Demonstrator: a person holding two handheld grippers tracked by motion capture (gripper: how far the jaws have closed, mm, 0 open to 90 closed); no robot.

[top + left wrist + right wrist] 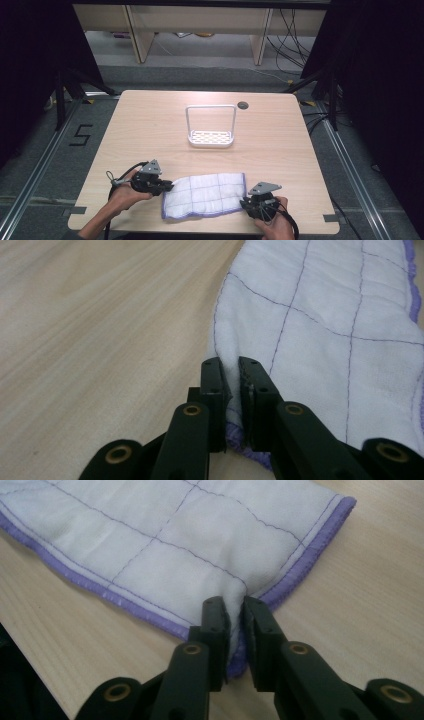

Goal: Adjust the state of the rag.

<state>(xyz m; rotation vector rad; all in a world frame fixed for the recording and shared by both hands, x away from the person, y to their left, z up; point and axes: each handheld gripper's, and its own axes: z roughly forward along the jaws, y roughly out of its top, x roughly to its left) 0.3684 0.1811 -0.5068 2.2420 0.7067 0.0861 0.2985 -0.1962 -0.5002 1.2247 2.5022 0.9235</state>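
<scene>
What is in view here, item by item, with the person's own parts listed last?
cloth: one, white with purple grid lines and purple hem, near edge of table
rack: one, white, table centre
table: one, light wood
cable hole: one, dark, far side of table, right of rack
left gripper: one, black, fingers pinching cloth's left end
right gripper: one, black, fingers pinching cloth's right corner
hands: two, at bottom edge

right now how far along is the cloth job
Early stage. Done: the left tool and right tool have each pinched a near corner of the white cloth, jaws shut on its purple-edged fabric. In hand: both corners gripped while the cloth lies flat on the table. Left: probably lifting and folding it or moving it; the white rack behind stands empty.
</scene>
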